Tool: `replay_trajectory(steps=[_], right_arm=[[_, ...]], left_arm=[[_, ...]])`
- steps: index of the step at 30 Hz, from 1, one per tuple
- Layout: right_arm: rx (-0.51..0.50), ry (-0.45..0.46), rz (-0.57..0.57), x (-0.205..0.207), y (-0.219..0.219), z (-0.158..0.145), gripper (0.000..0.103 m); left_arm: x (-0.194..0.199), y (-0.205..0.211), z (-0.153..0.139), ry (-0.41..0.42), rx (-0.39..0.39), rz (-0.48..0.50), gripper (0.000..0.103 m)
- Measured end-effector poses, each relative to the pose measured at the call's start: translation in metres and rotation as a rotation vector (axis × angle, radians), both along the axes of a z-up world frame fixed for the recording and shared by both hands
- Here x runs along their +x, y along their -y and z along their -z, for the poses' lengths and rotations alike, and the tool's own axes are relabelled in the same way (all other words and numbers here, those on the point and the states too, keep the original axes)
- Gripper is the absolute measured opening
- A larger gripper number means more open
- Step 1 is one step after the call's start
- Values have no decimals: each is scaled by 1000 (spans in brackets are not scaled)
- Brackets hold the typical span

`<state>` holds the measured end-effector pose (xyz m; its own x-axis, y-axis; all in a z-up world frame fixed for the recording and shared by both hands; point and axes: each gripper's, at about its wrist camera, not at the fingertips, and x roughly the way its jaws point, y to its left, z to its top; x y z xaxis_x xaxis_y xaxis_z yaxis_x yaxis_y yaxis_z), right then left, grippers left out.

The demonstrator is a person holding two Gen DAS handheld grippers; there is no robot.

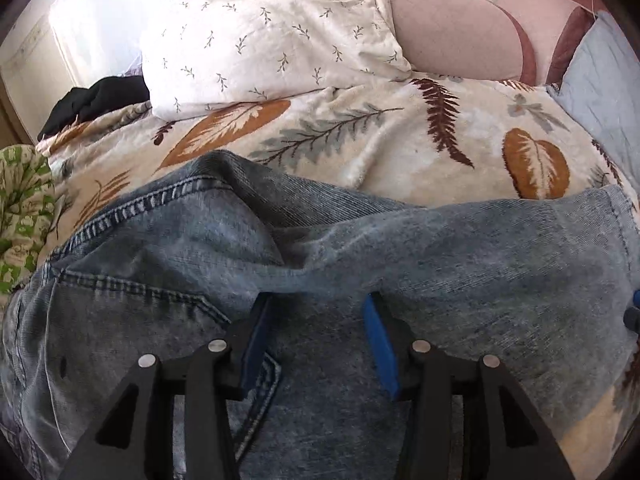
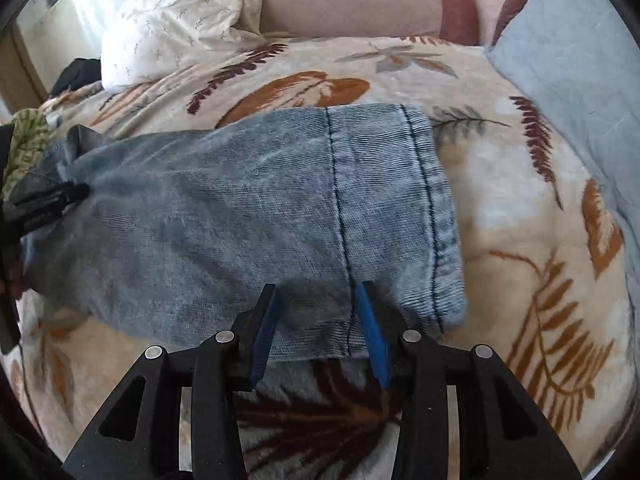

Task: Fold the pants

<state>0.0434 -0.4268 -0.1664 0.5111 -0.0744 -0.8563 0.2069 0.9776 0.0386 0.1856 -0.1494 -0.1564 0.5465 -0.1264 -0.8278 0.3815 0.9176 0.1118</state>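
Observation:
Faded blue jeans [image 1: 460, 272] lie across a leaf-patterned blanket on a bed. In the left wrist view I see their upper part, with a stitched pocket [image 1: 132, 292] at the left. My left gripper [image 1: 318, 300] hangs just over the denim, open, with flat cloth under the gap and nothing pinched. In the right wrist view the leg [image 2: 224, 216] ends in a stitched hem [image 2: 436, 216] on the right. My right gripper [image 2: 318, 288] is open over the leg's near edge by the hem, with its blue pads [image 2: 370, 320] either side of a dark seam line. The left gripper [image 2: 52, 200] shows at the far left.
The blanket [image 2: 520, 208] spreads right of the hem and in front of it. A white sprig-print pillow [image 1: 264, 36] and a pink headboard cushion [image 1: 448, 28] lie behind. A pale blue pillow [image 2: 568, 52] is at the right. Black clothing [image 1: 96, 104] and green patterned cloth [image 1: 24, 208] lie left.

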Motion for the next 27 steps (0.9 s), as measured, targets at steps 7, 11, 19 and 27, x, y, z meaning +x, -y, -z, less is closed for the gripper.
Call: replay_trajectory(steps=[7, 11, 19, 27], right_arm=[[-133, 22, 9, 6, -25, -14, 42], [-218, 105, -53, 5, -57, -34, 43], [-246, 183, -175, 14, -126, -52, 44], [-263, 191, -278, 25, -181, -42, 44]], left_arm=[[-23, -18, -34, 24, -88, 8, 51], [-46, -40, -56, 64, -133, 9, 51], [-69, -99, -57, 78, -98, -63, 51], [-64, -170, -36, 54, -78, -203, 51]])
